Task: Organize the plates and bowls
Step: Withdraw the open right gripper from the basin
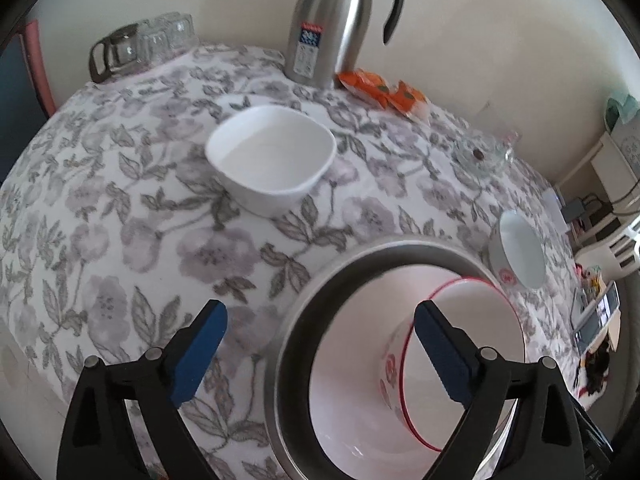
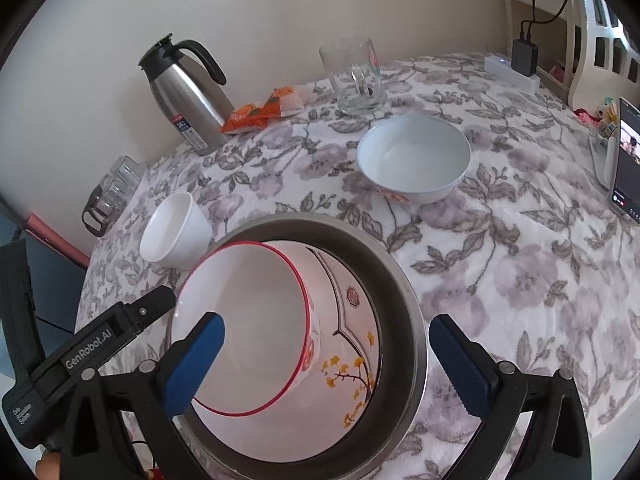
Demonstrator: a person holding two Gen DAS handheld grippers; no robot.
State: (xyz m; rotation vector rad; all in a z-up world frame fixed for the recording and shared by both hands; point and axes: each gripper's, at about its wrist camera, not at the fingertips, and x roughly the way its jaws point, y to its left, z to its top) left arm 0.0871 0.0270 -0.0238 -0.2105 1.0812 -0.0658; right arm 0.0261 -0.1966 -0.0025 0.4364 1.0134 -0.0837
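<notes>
A steel bowl (image 1: 360, 258) (image 2: 400, 292) sits on the flowered tablecloth and holds a white bowl painted with yellow blossoms (image 2: 352, 364). A red-rimmed bowl (image 1: 472, 320) (image 2: 240, 320) lies tilted inside that one. My left gripper (image 1: 320, 356) is open above the stack's left rim, nothing between its blue pads. My right gripper (image 2: 330, 364) is open over the stack, its pads apart from the bowls. The left gripper's finger (image 2: 156, 300) shows beside the red rim. A square white bowl (image 1: 272, 160) (image 2: 176, 236) and a round white bowl (image 1: 520, 256) (image 2: 414, 160) stand apart on the cloth.
A steel thermos (image 1: 328, 20) (image 2: 184, 92) and orange packets (image 1: 380, 88) (image 2: 260, 112) are at the back by the wall. Glass cups (image 1: 152, 40) stand far left, a glass mug (image 2: 356, 76) at the back, a phone (image 2: 624, 160) at the right edge.
</notes>
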